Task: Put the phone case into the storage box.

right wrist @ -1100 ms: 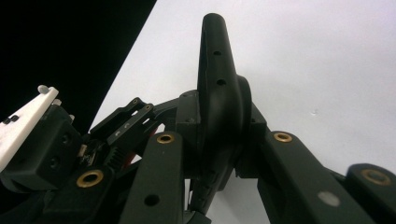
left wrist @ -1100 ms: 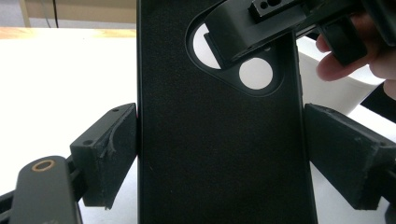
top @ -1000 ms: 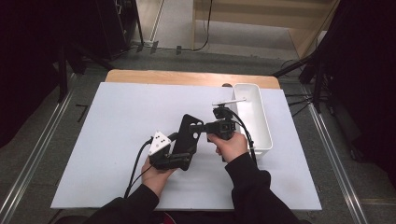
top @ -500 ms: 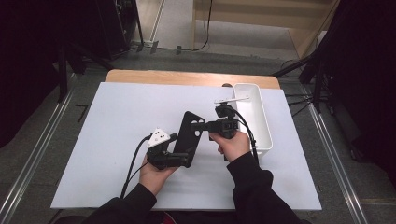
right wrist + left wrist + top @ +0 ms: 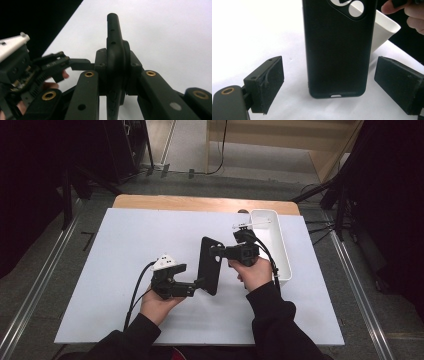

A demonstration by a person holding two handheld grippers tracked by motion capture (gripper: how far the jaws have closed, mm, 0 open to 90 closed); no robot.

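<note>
- White tabletop (image 5: 125, 270) spans the scene, with a white bin (image 5: 280, 250) at its far right.
- Black phone case (image 5: 210, 265) stands mid-table, just left of the bin.
- Right gripper (image 5: 220, 252) is clamped on its far edge.
- Left gripper (image 5: 200, 284) has its jaws spread wide either side of the case's near end, not pressing it.

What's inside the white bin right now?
The white bin has a thin clear stick-like item lying across its far rim. Its floor looks bare, though the near part is hidden behind the right tool and hand.
</note>
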